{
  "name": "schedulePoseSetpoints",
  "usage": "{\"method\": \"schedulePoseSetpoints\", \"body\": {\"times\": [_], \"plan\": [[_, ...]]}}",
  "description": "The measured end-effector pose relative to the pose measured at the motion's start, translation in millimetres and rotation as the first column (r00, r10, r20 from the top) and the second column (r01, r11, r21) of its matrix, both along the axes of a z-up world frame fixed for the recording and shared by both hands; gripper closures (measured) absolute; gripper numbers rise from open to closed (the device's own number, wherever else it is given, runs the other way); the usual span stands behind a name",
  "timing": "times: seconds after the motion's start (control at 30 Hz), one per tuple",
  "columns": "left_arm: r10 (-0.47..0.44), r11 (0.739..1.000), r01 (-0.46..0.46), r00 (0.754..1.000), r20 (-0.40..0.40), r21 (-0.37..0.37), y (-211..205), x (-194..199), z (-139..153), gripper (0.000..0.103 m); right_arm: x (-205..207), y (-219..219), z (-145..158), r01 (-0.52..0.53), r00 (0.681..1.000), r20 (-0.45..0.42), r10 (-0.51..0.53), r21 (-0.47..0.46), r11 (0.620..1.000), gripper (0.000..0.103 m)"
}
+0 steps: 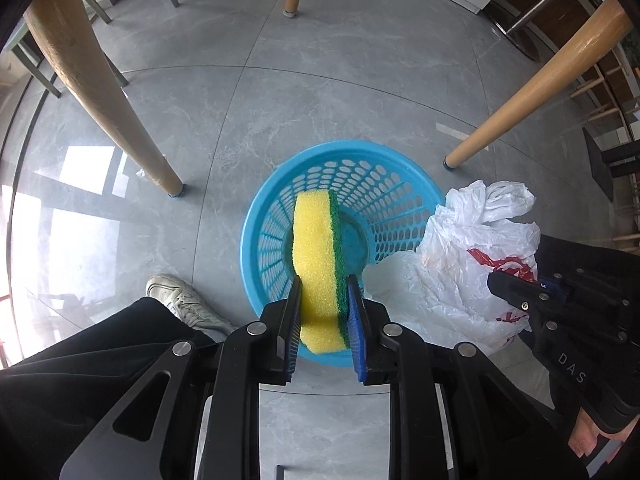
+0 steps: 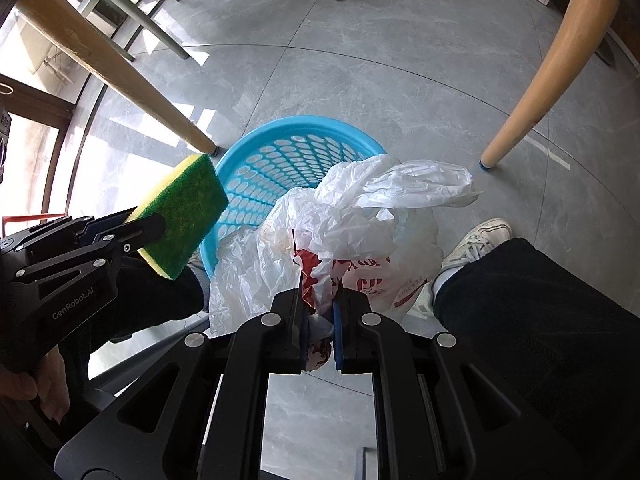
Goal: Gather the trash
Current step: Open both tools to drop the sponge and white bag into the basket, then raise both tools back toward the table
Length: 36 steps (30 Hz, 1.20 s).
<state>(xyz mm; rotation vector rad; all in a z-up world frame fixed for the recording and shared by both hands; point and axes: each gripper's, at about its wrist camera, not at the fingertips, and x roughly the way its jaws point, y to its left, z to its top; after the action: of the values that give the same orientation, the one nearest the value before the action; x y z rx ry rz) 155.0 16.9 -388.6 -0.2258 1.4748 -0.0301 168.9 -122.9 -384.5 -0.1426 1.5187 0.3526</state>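
The left claw [image 1: 325, 280] pinches a yellow-and-green sponge [image 1: 318, 256] between its pads, holding it above the open mouth of the blue basket [image 1: 384, 184], which stands on the grey tiled floor [image 1: 320, 80] among wooden legs [image 1: 100, 92]. The right claw [image 2: 320, 292] is pressed together on a crumpled white plastic bag [image 2: 360, 208] with red print, which hangs over the basket's near rim. A white shoe [image 1: 180, 300] and dark trouser leg [image 1: 100, 352] stand just beside the basket.

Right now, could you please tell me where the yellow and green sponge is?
In the left wrist view, the yellow and green sponge is clamped in the left tool, over the round blue plastic basket, with the crumpled white plastic bag to its right.
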Motion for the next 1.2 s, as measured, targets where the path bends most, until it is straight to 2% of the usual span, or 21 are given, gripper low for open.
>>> {"method": "schedulePoseSetpoints", "body": {"times": [0.27, 0.33, 0.37, 0.43, 0.5, 0.6, 0.9, 1.03, 1.2], "plan": [[-0.006, 1.000, 0.005, 0.998, -0.058, -0.016, 1, 19, -33, 0.082, 11, 10, -37, -0.007, 0.997, -0.073, 0.007, -0.012, 1.000, 0.093], [-0.001, 0.999, -0.001, 0.998, -0.068, -0.033, 2, 24, -40, 0.079, 14, 11, -44, -0.006, 0.997, -0.083, 0.006, -0.006, 1.000, 0.091], [0.005, 0.999, -0.009, 0.997, -0.073, -0.043, 3, 25, -41, 0.078, 15, 12, -45, -0.003, 0.997, -0.082, 0.003, -0.006, 1.000, 0.080], [0.037, 0.998, -0.040, 0.997, -0.062, -0.052, 7, 28, -39, 0.071, 16, 12, -47, 0.002, 0.996, -0.086, -0.002, 0.002, 1.000, 0.062], [0.055, 0.997, -0.058, 0.998, -0.044, -0.060, 11, 30, -36, 0.063, 16, 12, -47, -0.004, 0.997, -0.082, 0.004, -0.006, 1.000, 0.062], [0.055, 0.998, -0.056, 0.998, -0.037, -0.029, 11, 28, -34, 0.066, 15, 12, -46, -0.015, 0.997, -0.071, 0.013, -0.023, 1.000, 0.062], [0.062, 0.998, -0.062, 0.997, -0.044, 0.004, 22, 11, -17, 0.066, 6, -4, -22, 0.001, 0.999, -0.044, -0.002, -0.033, 0.999, 0.061], [0.066, 0.998, -0.067, 0.997, -0.031, -0.011, 22, 1, -1, 0.062, 0, -14, 0, 0.026, 1.000, -0.015, -0.026, -0.001, 1.000, 0.051], [0.099, 0.995, -0.098, 0.993, -0.065, 0.029, 23, -19, 14, 0.061, -14, -31, 28, 0.067, 0.997, 0.024, -0.067, 0.016, 0.998, 0.048]]}}
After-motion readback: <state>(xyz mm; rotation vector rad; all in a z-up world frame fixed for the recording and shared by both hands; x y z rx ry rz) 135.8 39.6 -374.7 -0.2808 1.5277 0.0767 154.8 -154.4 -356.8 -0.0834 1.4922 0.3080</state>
